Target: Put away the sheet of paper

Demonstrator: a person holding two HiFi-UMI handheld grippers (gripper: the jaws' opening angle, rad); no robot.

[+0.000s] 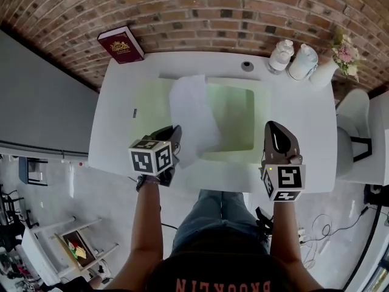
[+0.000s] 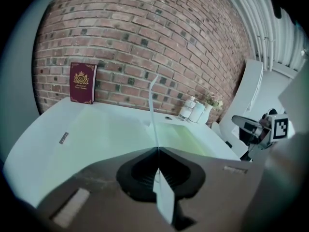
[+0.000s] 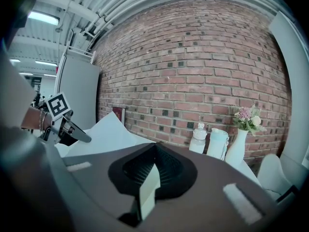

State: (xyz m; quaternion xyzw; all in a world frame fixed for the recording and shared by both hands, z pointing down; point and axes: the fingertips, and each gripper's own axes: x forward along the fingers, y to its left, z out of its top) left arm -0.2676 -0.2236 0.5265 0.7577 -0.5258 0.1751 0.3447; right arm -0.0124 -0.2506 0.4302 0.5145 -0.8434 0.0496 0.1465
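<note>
Two grippers: I have one in each hand, both above the near edge of the white bench [image 1: 117,102], well apart from each other.
Left gripper [image 1: 175,131]: jaws pressed tight together on the sheet of paper [image 1: 193,115], pinching it at its near edge. In the left gripper view I see the sheet edge-on, rising as a thin line straight out of the seam of the jaws.
Right gripper [image 1: 272,126]: jaws together. From the head view I see nothing in it. It hangs just right of the green mat [image 1: 236,117] and touches neither mat nor paper.
Sheet of paper: white and slightly curled. It reaches from the left gripper away toward the wall, over the left part of the green mat. I cannot tell whether its far end rests on the mat.
Green mat: lies flat in the middle of the bench.
Book [image 1: 120,44]: dark red, at the bench's far left corner against the brick wall [image 1: 200,11].
Two white bottles [image 1: 292,58]: side by side at the far right corner.
Vase of flowers [image 1: 331,64]: just right of the bottles.
Chair [image 1: 355,111]: white, beside the bench's right end.
</note>
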